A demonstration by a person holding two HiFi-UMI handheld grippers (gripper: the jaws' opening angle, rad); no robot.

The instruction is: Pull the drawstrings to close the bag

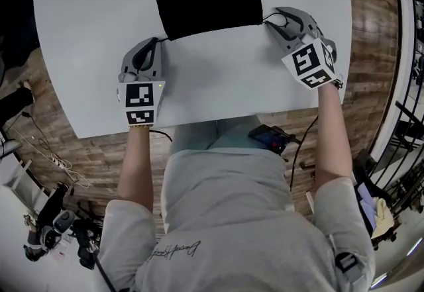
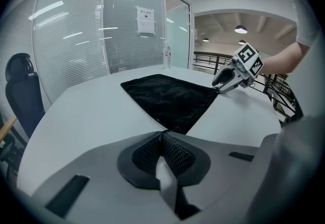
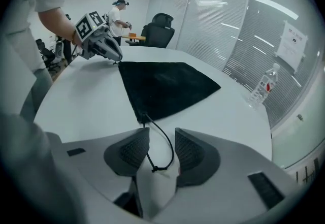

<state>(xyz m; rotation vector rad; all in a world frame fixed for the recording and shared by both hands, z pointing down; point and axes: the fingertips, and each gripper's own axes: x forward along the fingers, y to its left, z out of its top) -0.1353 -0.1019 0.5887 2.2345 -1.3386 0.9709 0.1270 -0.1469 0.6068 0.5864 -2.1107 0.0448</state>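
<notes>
Light grey short-sleeved T-shirt [image 1: 232, 211], dark script lettering [image 1: 175, 249] across the front (too small to read). Left gripper [image 1: 155, 42] and right gripper [image 1: 270, 20]: grey moulded shells, each carrying a white cube with black square markers, left cube [image 1: 140, 104] and right cube [image 1: 310, 62]. Thin black cable [image 1: 161, 133] at the left wrist, second black cable [image 1: 301, 145] beside the right forearm. Inner jaw faces lined with dark cross-hatched pads [image 2: 177, 154], same pattern on the right pads [image 3: 190, 152].

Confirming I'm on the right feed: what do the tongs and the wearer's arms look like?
Both the left tongs and right tongs are grey moulded shells with dark cross-hatched pads. Each carries a white cube with black square markers. The person wears a light grey short-sleeved top.
</notes>
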